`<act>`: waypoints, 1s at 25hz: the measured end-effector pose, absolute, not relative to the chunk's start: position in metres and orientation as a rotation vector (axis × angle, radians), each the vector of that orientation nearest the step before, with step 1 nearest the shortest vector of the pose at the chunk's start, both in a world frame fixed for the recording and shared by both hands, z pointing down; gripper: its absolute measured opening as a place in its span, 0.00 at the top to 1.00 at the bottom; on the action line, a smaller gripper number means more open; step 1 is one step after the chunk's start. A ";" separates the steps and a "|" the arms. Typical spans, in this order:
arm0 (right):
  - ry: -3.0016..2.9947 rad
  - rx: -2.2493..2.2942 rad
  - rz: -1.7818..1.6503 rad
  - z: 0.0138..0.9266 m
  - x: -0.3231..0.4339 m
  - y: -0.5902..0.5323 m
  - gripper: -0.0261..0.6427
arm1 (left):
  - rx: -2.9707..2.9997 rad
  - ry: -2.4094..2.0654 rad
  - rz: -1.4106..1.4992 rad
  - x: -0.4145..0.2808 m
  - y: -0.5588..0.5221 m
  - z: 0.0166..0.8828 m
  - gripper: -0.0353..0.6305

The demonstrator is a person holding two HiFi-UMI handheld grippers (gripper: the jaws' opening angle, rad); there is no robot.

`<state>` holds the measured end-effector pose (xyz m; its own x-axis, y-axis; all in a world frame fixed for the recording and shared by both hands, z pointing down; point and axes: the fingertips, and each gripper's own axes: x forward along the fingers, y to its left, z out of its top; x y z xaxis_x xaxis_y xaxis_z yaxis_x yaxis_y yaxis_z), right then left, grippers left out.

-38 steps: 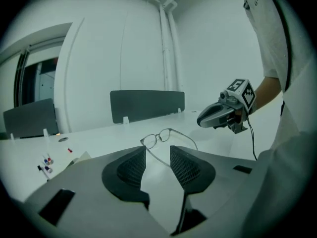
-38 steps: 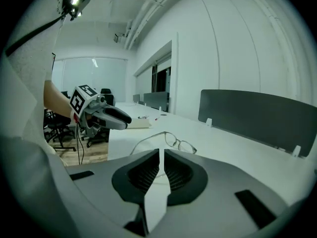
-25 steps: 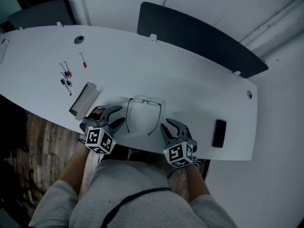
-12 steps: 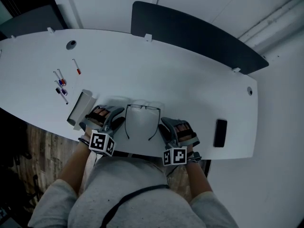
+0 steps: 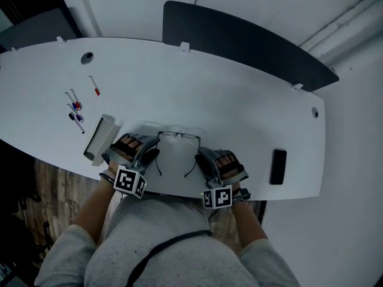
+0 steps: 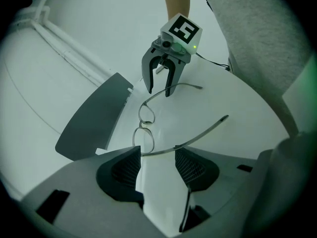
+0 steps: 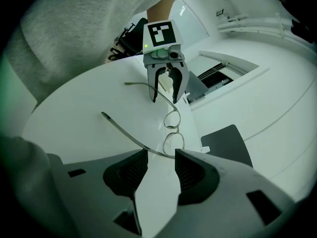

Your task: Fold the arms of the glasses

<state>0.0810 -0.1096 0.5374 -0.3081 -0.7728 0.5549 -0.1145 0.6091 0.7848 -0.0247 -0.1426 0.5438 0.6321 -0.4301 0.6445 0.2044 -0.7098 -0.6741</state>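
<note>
Head view, left to right.

A few markers (image 5: 76, 107) are lying loose on the white table (image 5: 239, 100), well left of everything else. Near them a small grey tray (image 5: 99, 137) is sitting at the near edge. It's probably an open box, but the angle is too poor to be sure.

Just right of it we're holding the left gripper (image 5: 149, 155), pointing in toward the middle. Its jaws are standing wide apart. In the left gripper view, the glasses' arm on that side is crossing the gap right at the tips of the left gripper (image 6: 157, 155), and nothing is being clamped.

The glasses (image 5: 179, 137) are sitting on the table between the two grippers. The lenses are facing away from us, and both arms are unfolded and pointing back at us.

Next we're holding the right gripper (image 5: 202, 160), mirrored and pointing in from the other side. Its jaws are also standing wide apart. In the right gripper view, the other arm is running across the gap at the tips of the right gripper (image 7: 161, 157), and it isn't being pinched.

Each gripper view is also showing the opposite gripper across the glasses, with its jaws apart and straddling its own arm.

Further right a black phone (image 5: 278, 167) is lying flat near the table edge, apart from the right gripper. A dark panel (image 5: 251, 46) is standing along the far edge.
</note>
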 end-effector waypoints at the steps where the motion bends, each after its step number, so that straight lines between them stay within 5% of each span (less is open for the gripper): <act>1: -1.788 0.724 -0.790 0.537 0.080 -0.110 0.71 | -2.106 0.178 -1.082 -0.025 -0.143 0.544 0.62; 9: -1.838 0.765 -0.794 0.528 0.078 -0.112 0.82 | -2.176 0.252 -1.043 -0.025 -0.150 0.533 0.63; 18: -2.007 0.918 -0.600 0.507 0.077 -0.120 0.90 | -2.280 0.415 -0.957 -0.029 -0.160 0.509 0.88; 25: -2.161 1.041 -0.346 0.496 0.077 -0.124 0.91 | -2.394 0.446 -0.954 -0.033 -0.152 0.510 0.89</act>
